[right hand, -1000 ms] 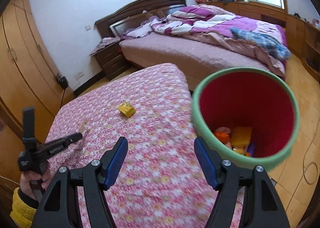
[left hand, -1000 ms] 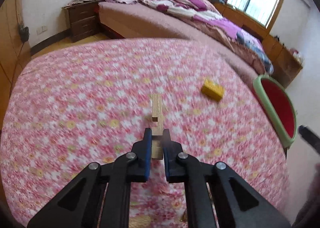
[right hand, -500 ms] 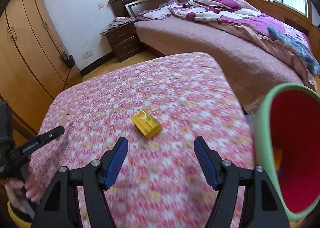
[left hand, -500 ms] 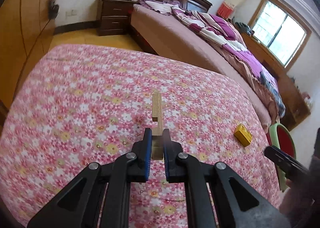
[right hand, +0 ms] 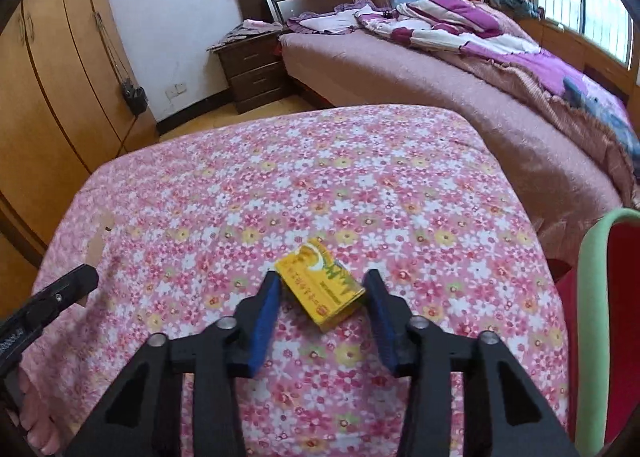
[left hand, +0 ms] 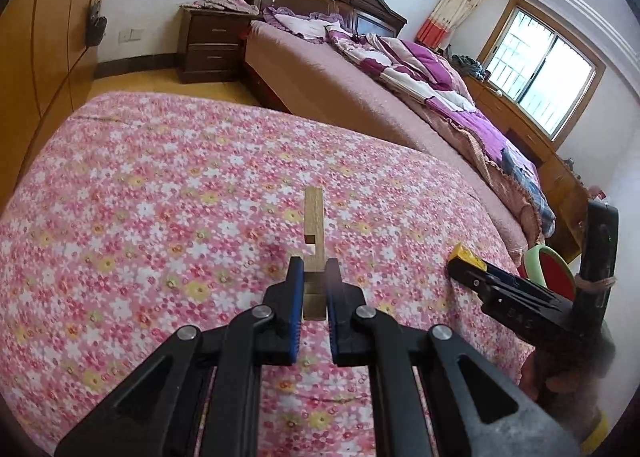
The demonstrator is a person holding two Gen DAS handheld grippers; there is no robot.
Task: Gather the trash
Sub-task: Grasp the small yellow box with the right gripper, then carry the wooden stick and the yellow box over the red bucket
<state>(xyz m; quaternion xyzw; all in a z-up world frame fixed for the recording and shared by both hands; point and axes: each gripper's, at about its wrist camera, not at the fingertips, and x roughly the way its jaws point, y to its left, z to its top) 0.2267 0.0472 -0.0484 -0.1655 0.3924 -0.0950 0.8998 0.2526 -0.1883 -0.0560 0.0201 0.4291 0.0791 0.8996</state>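
Observation:
My left gripper (left hand: pixel 314 269) is shut on the near end of a notched wooden stick (left hand: pixel 314 217), held a little above the pink floral tablecloth (left hand: pixel 160 197). A yellow cardboard box (right hand: pixel 320 285) lies flat on the cloth near the right edge. My right gripper (right hand: pixel 322 279) straddles it with its jaws closing; the blue pads stand at its two corners, and I see no squeeze on the box. In the left wrist view the right gripper's finger (left hand: pixel 480 277) lies beside the yellow box (left hand: pixel 466 255). The green-rimmed red bin (right hand: pixel 596 297) stands just off the table's right edge.
A bed (right hand: pixel 440 97) with purple bedding runs behind the table, with a dark nightstand (right hand: pixel 252 69) at its head. Wooden wardrobes (right hand: pixel 60 97) line the left wall. The person's hand (right hand: pixel 36 417) holds the left gripper at the lower left.
My right gripper swung left from the bin, came down over the yellow box and narrowed around it. The left gripper rolled and shifted a little, still gripping the stick.

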